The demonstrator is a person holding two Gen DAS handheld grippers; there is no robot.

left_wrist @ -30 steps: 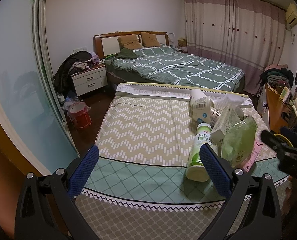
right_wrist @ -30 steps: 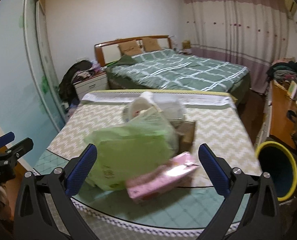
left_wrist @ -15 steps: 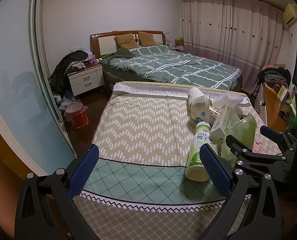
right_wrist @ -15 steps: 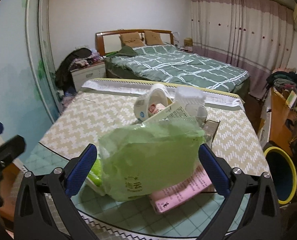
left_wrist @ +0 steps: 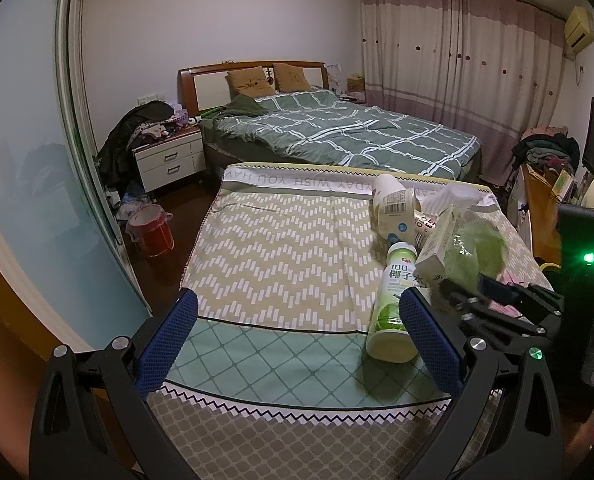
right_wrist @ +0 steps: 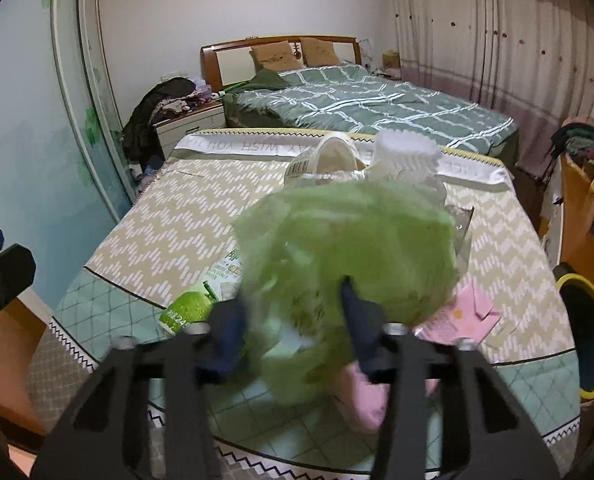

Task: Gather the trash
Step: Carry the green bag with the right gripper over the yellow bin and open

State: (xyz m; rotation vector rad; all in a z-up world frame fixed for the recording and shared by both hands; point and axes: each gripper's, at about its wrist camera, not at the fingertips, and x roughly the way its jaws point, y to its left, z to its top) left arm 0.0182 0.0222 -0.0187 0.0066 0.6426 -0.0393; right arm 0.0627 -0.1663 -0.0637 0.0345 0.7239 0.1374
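Green plastic bag (right_wrist: pixel 349 248) between the right tongs' (right_wrist: pixel 293 328) closing fingers.

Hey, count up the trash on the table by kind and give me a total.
Bottles: 1, lying down
Green bags: 1, between the right tool's fingers
Pink packs: 1
Paper cups: 1, tipped over
Cartons: 1
Total: 5 I can make out; more in the pile is hidden.
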